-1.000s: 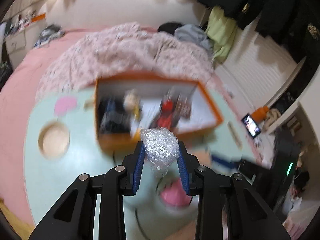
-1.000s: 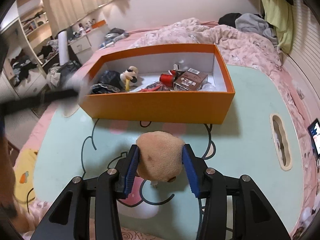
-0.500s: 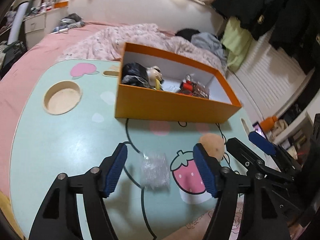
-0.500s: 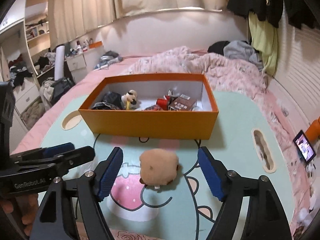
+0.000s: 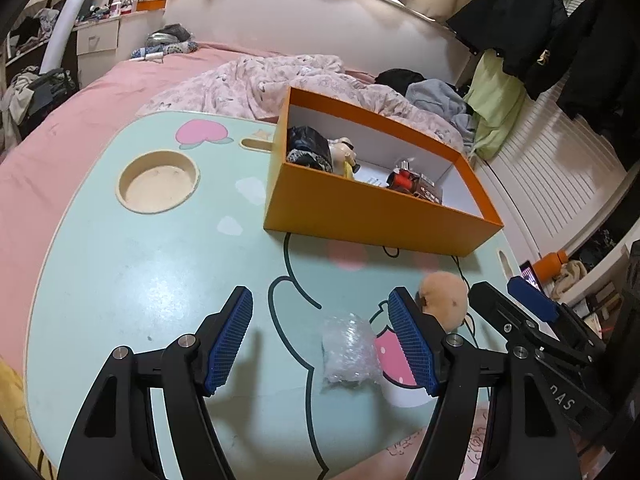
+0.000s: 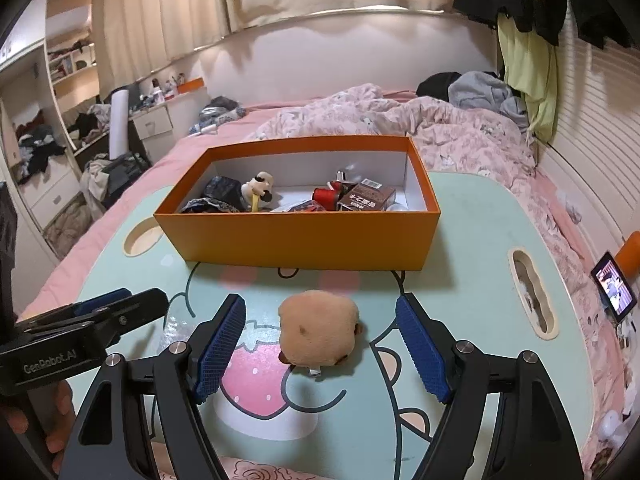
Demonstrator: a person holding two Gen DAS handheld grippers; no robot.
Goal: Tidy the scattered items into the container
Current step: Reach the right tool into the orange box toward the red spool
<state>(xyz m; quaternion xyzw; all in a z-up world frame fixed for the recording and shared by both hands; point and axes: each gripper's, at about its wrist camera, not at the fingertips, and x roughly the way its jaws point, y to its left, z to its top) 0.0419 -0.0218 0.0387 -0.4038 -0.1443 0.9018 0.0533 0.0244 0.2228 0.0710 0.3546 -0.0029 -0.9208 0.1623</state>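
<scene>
Closest to the lenses, on the mint-green lap table (image 5: 140,280): left gripper (image 5: 319,296) spread wide, pinching nothing, its blue ribbed pads (image 5: 228,344) clear of everything. Between those pads, nearer the right one but untouched, a crumpled wad of bubble wrap (image 5: 351,354): clear, shiny, lumpy, resting on the glossy printed top beside a pink strawberry drawing. Just beyond, right gripper (image 6: 320,300) wide too, jaws closing slightly, with a tan plush toy (image 6: 318,332) lying between them and touched by neither: rounded, fuzzy, soft-looking, a small metal bit poking out beneath. Farther on, past the middle of the table, an orange cardboard box (image 6: 304,240): rectangular, matte, white inside, open-topped. Inside it: a dark crinkled bundle (image 6: 220,196) at the left end, a small figurine (image 6: 260,188) beside that, a red spool (image 6: 324,194), a brown carton (image 6: 366,198). Off to the left of the box, a round recessed cup holder (image 5: 157,186) in pale wood. Behind everything, a rumpled pink floral quilt (image 6: 440,128) on the bed.
</scene>
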